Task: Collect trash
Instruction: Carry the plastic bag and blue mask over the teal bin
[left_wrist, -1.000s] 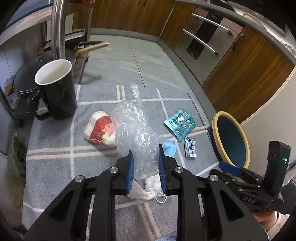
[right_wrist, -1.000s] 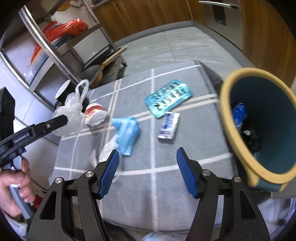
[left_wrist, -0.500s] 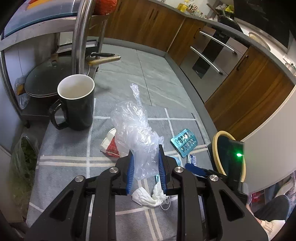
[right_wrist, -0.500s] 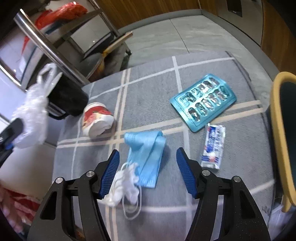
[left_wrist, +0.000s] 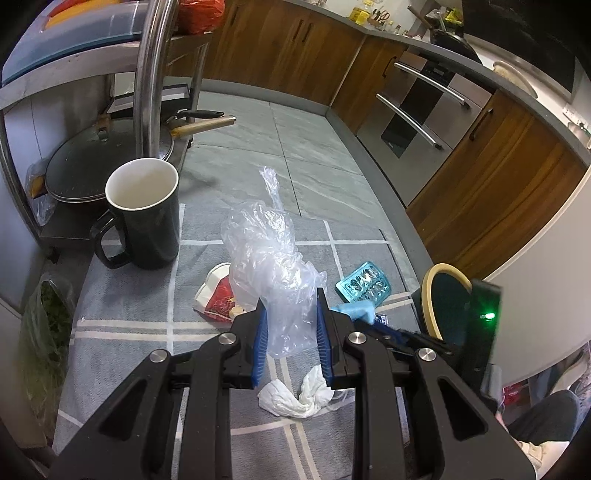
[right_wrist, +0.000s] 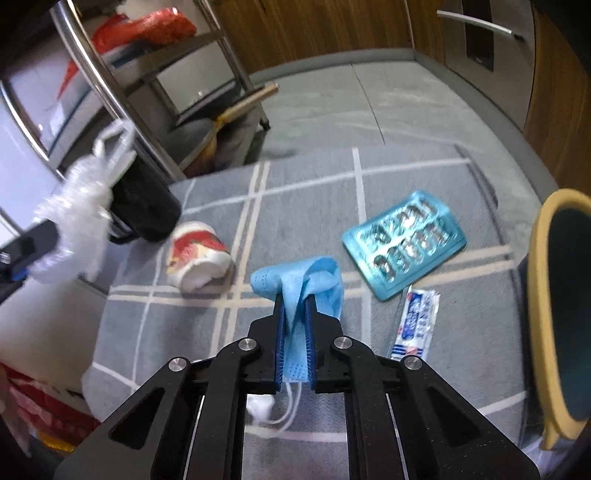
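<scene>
My left gripper (left_wrist: 289, 325) is shut on a crumpled clear plastic bag (left_wrist: 269, 254) and holds it above the grey checked cloth (left_wrist: 129, 317); the bag also shows in the right wrist view (right_wrist: 74, 214). My right gripper (right_wrist: 295, 325) is shut on a blue face mask (right_wrist: 299, 284), its white ear loops hanging below. On the cloth lie a red-and-white paper cup (right_wrist: 195, 254), a teal blister pack (right_wrist: 404, 238), a small sachet (right_wrist: 415, 325) and a white crumpled tissue (left_wrist: 295, 395). The yellow-rimmed teal bin (right_wrist: 546, 295) stands at the right edge.
A black mug (left_wrist: 144, 210) stands at the cloth's far left. A metal rack (left_wrist: 147, 74) with a pan and lid (left_wrist: 92, 166) is behind it. Wooden cabinets (left_wrist: 498, 192) and an oven line the right side. A bag of greens (left_wrist: 44, 332) sits left of the table.
My right gripper moved down to the blue mask and closed on it. My left gripper lifted and drew back a little with the plastic bag still in it.
</scene>
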